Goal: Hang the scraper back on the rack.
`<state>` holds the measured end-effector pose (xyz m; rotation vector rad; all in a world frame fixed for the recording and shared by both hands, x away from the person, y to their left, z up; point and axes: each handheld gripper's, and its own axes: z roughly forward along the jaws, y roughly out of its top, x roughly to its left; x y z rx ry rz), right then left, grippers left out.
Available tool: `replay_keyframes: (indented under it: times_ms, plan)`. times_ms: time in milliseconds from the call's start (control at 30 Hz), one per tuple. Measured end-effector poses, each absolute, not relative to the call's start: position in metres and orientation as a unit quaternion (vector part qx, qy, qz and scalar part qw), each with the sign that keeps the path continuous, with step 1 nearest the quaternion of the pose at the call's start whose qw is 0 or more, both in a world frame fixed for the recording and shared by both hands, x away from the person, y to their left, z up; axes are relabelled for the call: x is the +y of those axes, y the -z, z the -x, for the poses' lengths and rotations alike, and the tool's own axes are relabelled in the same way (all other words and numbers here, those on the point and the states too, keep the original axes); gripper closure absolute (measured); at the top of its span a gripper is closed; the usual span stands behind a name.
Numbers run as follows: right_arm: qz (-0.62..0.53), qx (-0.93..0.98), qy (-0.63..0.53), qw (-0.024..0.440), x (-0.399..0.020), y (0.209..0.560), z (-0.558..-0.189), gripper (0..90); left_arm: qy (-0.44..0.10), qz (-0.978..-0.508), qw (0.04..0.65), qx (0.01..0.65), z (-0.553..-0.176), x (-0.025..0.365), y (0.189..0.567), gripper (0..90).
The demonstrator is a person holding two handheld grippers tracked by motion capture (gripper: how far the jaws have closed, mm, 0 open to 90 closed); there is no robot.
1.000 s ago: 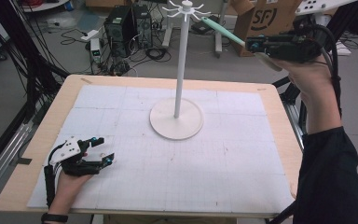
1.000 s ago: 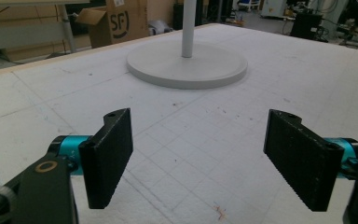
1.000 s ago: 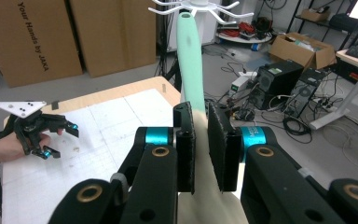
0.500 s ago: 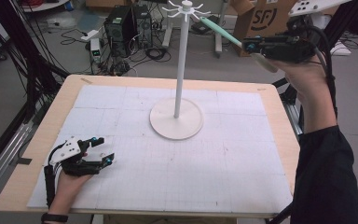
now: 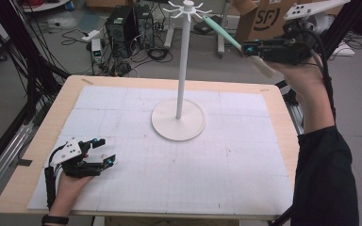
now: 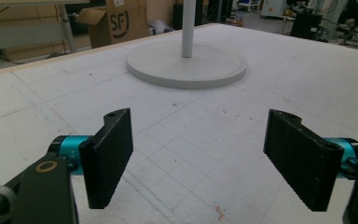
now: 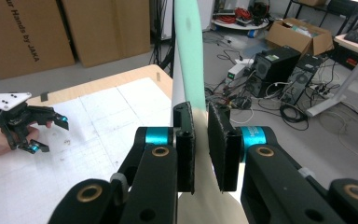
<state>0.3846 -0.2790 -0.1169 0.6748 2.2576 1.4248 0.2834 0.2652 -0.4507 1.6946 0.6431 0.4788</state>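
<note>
- Left gripper (image 5: 104, 151): resting on the white gridded table mat (image 5: 226, 174), well to the near left of the white metal stand with a round base and hooked crown (image 5: 179, 123); jaws apart, nothing between them.
- Stand: upright at mid-mat.
- Right gripper (image 5: 245, 48): raised to the stand's right, near crown level; jaws clamped on the long mint-green and cream utensil (image 5: 221, 31), whose green tip almost reaches the crown hooks.

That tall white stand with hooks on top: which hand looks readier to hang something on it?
The right. Its tool is shut on a green and white utensil raised beside the stand's hooks. The left tool rests open and empty on the table.
</note>
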Motion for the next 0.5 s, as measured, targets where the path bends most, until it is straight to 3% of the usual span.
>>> replay_keyframes:
  times_ms: [267, 400, 500]
  plan:
    - [-0.231, 0.813, -0.496, 0.199, -0.27, 0.122, -0.388, 79.4, -0.206, -0.73, 0.591, 0.276, -0.283, 0.266, 0.451, 24.4]
    - [-0.226, 0.806, -0.504, 0.213, -0.268, 0.125, -0.385, 63.1, -0.204, -0.729, 0.592, 0.278, -0.284, 0.266, 0.451, 24.4]
    - [-0.22, 0.805, -0.51, 0.208, -0.271, 0.128, -0.38, 57.7, -0.205, -0.728, 0.591, 0.28, -0.284, 0.266, 0.45, 24.4]
